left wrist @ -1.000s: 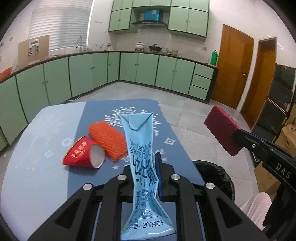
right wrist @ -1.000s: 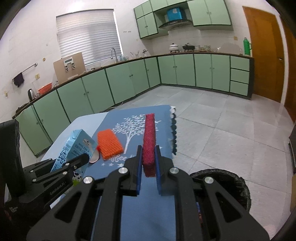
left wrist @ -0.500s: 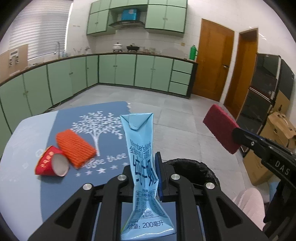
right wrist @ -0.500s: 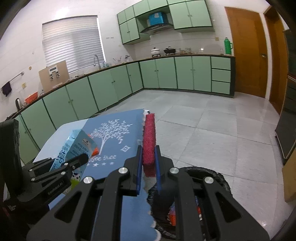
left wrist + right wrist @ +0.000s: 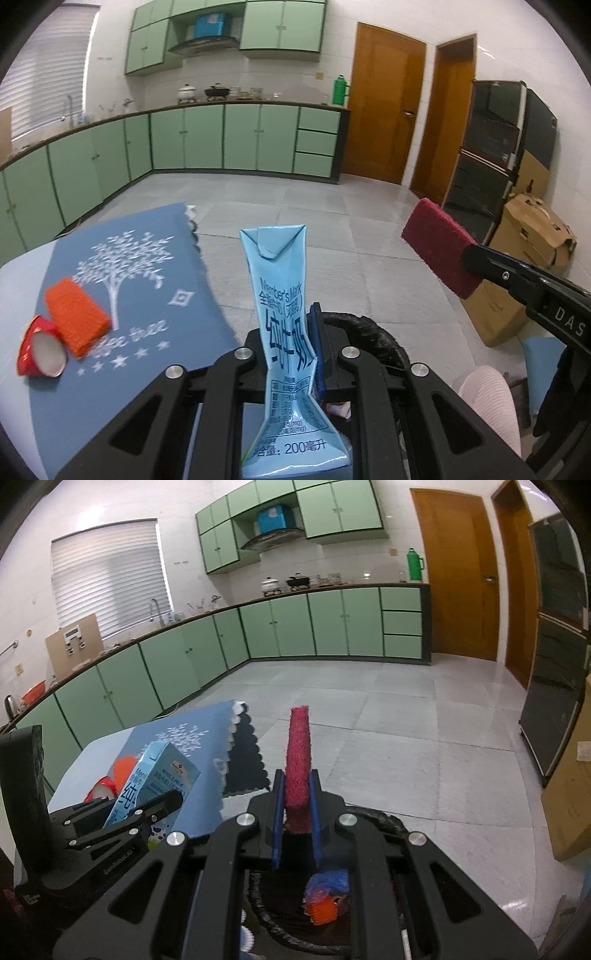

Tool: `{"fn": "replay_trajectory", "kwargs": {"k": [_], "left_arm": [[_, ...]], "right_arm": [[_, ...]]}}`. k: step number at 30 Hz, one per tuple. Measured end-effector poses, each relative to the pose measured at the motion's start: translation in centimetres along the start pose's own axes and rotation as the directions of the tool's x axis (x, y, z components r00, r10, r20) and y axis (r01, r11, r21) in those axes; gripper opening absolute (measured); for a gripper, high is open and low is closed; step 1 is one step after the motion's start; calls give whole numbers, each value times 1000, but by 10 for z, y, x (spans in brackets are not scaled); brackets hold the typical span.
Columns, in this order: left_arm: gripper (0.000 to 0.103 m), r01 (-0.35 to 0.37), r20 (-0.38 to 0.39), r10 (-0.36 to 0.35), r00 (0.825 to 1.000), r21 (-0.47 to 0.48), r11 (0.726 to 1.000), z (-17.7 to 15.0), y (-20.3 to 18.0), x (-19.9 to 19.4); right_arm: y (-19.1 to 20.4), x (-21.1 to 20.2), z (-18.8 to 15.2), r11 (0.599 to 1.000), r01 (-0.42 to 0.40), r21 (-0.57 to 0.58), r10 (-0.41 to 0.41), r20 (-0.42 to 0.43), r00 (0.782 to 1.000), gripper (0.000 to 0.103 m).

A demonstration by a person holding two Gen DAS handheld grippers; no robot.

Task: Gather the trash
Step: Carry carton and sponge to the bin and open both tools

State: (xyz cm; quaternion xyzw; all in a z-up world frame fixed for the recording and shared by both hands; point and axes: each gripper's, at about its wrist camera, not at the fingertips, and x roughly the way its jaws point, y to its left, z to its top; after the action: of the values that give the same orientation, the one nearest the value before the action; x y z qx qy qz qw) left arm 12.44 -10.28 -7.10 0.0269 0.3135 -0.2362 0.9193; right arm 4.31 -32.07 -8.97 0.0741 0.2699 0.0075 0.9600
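Both grippers have swung off the tabletop since the earlier frames, and the black bin, only a sliver at the lower right a second ago, now sits right under the fingers in both views. Nearest in the left wrist view, the left gripper (image 5: 295, 354) is clamped on the blue milk carton (image 5: 282, 317), its waist squashed flat between the pads, base toward the camera and folded top pointing away; a pinch at the middle looks chosen to keep a light, empty pack from slipping on the way over. Just behind it curves the bin's rim (image 5: 373, 328), so the carton seems lined up for a drop. In the right wrist view the right gripper (image 5: 297, 805) is closed on the dark red scouring pad (image 5: 298, 764), gripped edge-on and standing upright, with the bin (image 5: 384, 821) at the bottom of the frame already holding blue and orange scraps (image 5: 325, 897). Further out, at the left of the left wrist view, the red paper cup (image 5: 40, 350) lies on its side touching the orange sponge (image 5: 75, 317) on the blue tablecloth (image 5: 147, 295), both apparently still to be collected. Beyond, in the upper frame, run the grey floor tiles and the green cabinets (image 5: 243, 136).
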Motion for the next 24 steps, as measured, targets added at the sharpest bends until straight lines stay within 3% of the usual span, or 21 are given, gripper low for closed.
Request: {"fn": "replay_trajectory", "kwargs": {"k": [9,24], "left_arm": [[15,62,-21,-61,998,47,997,4,-34,33],[16,103,-90,-99,991,44,994,6,-47,77]], "right_arm": [[-34,2,-12,998,58,34,-57,-23,998,12],[-50,29,-26,993,89,74,-82,-84,993,15]]}}
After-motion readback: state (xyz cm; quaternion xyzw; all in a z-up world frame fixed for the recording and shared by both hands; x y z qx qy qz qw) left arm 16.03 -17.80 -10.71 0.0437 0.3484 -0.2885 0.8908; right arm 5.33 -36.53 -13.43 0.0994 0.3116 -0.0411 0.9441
